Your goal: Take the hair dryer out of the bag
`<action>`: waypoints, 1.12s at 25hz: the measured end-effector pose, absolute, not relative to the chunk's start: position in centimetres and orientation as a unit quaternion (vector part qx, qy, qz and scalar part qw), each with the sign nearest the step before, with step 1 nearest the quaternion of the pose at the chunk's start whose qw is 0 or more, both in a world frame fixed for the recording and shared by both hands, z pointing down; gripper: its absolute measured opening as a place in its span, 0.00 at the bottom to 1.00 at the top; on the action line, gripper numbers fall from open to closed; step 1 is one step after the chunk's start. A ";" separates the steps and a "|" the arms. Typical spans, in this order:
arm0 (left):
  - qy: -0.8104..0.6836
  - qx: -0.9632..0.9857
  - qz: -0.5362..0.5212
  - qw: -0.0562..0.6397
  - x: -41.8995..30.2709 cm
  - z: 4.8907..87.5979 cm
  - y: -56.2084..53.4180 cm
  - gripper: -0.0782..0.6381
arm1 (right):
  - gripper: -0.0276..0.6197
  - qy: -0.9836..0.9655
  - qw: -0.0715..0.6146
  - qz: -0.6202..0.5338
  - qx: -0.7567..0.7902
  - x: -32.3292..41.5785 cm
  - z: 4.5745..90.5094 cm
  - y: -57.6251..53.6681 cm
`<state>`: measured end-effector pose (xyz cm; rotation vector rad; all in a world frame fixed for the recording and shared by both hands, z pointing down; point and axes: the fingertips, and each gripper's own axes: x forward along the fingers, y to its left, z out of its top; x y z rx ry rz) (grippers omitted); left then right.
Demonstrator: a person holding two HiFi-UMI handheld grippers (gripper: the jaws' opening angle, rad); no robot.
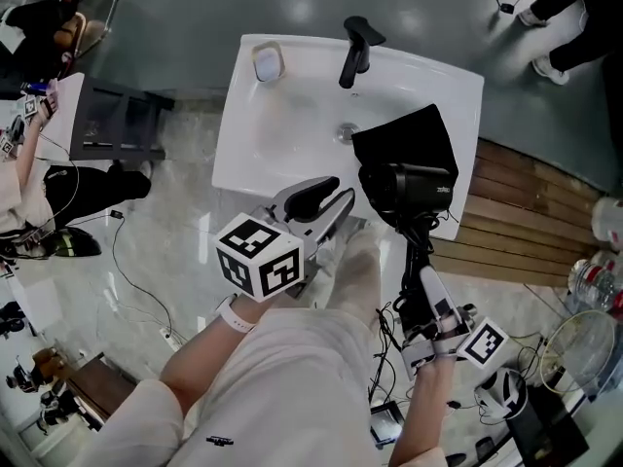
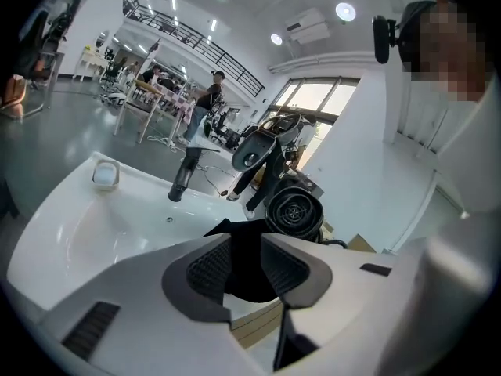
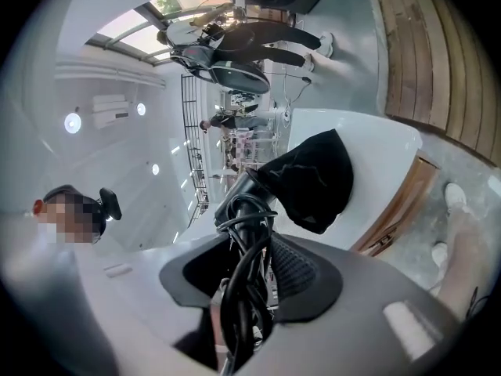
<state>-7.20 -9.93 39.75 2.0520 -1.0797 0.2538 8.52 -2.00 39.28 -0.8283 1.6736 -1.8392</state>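
Observation:
The black hair dryer hangs in the air over the right front rim of the white sink. My right gripper is shut on its handle and the cord coiled round it. The black bag lies slumped on the sink's rim just behind the dryer and hides the dryer's head in the right gripper view. The dryer's round rear grille shows in the left gripper view. My left gripper hovers open and empty to the dryer's left, near the sink's front edge.
A black faucet and a small white dish stand at the sink's back. Wooden slats lie to the right. Cables trail over the pale floor, and a wire fan stands at the lower right.

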 end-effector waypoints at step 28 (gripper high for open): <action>-0.441 0.839 0.081 0.307 -12.2 27.3 -1.1 0.14 | 0.32 0.651 0.354 -0.579 -0.342 5.8 25.2 -0.1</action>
